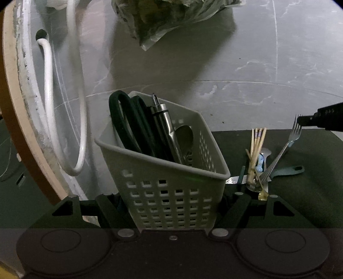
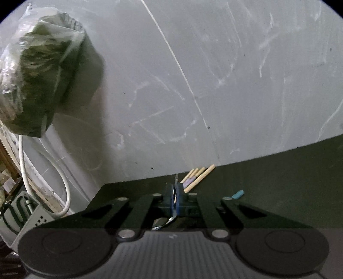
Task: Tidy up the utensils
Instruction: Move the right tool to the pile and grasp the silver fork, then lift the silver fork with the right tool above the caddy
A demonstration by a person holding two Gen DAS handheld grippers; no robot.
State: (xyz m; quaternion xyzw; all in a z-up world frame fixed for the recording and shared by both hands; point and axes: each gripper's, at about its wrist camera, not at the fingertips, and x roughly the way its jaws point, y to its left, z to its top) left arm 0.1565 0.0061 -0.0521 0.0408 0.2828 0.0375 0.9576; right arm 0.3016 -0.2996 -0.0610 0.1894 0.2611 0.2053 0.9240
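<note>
My left gripper (image 1: 173, 206) is shut on a white perforated basket (image 1: 171, 193), one finger on each side wall. Black-handled scissors (image 1: 126, 124), a steel tool (image 1: 165, 126) and a spoon (image 1: 184, 137) stand in the basket. At the right, my right gripper (image 1: 304, 121) is shut on a fork (image 1: 280, 156) near its tines, the handle slanting down into a pile of utensils (image 1: 257, 186). In the right wrist view the fork (image 2: 176, 180) sits clamped between the pads of the right gripper (image 2: 174, 197). Wooden chopsticks (image 1: 257, 148) lie in the pile.
The pile lies on a dark green mat (image 1: 310, 171) with a knife (image 1: 235, 179), a teal handle (image 1: 287, 170) and a small blue piece (image 2: 238, 194). A plastic bag of greens (image 1: 171, 19) hangs on the grey wall. A white hose (image 1: 49, 96) loops at the left.
</note>
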